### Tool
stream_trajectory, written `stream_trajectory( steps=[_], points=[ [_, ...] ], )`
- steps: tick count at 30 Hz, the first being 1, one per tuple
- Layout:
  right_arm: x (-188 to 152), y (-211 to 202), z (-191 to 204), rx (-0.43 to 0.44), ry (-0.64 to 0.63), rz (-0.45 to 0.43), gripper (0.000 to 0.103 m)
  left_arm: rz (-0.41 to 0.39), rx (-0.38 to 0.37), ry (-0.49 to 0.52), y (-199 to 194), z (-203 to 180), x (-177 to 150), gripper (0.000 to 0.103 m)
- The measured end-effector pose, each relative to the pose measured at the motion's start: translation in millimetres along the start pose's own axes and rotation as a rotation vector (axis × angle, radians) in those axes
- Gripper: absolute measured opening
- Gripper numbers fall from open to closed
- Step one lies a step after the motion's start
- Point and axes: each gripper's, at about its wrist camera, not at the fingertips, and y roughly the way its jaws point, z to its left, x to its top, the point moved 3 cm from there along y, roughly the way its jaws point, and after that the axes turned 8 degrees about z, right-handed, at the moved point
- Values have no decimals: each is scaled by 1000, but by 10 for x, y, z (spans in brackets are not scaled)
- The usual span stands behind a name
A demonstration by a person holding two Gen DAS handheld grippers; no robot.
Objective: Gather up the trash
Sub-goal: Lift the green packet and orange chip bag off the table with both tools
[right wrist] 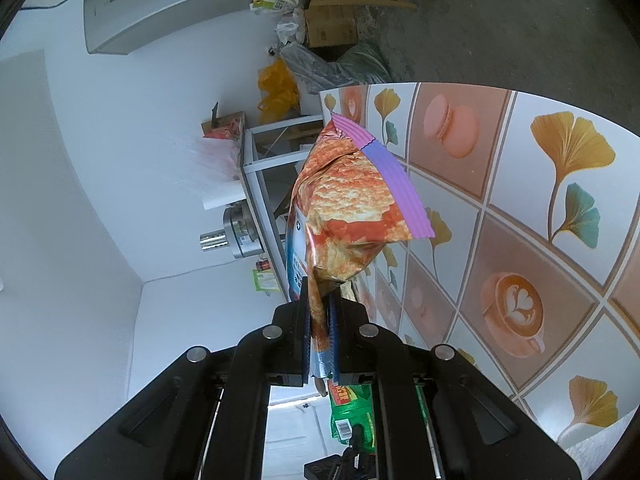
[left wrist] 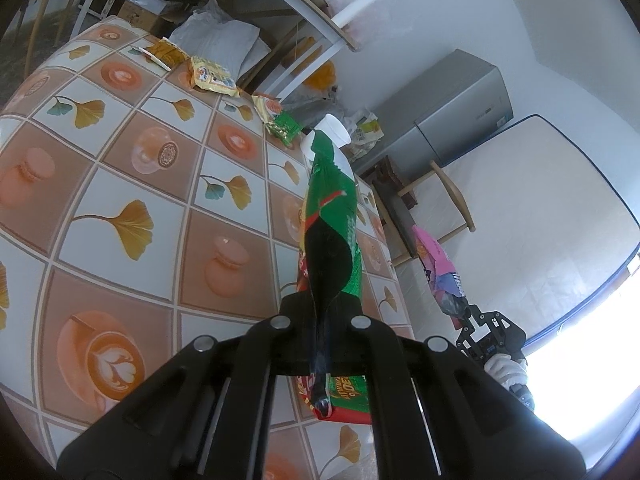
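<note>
over on the left, the left gripper [left wrist: 326, 312] is clenched on a green snack wrapper [left wrist: 330, 216], which is held out over the patterned table [left wrist: 120, 184], its tip lying across a white cup [left wrist: 332, 130] in this view. further up the table, more trash is seen waiting: two yellow packets [left wrist: 210, 74] near the far edge and a small green packet [left wrist: 284, 124] beside the cup. moving right, the right gripper [right wrist: 322, 320] is clamped on an orange and purple snack bag [right wrist: 348, 200], pinched at one crumpled end and held in the air just off the table's edge.

with both grippers loaded, the step in hand is judged to be the carry to a bin. it is best done with both grips kept firm, since thin foil is likely to slip, and the bags should be kept clear of the cup so nothing is knocked over.

no bin is shown in either view, so the drop point cannot be made out. the green wrapper's lower end is hidden behind the left gripper body, and the cup is partly covered. the person is seen only as a white-gloved hand [left wrist: 506, 368] low on the right.
</note>
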Motion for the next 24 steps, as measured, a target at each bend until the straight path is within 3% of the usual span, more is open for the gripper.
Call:
stream_trajectory(
  steps=[24],
  points=[
    [-12, 19, -7, -4, 23, 8, 8, -1, -1, -18, -23, 24, -27, 1]
  ],
)
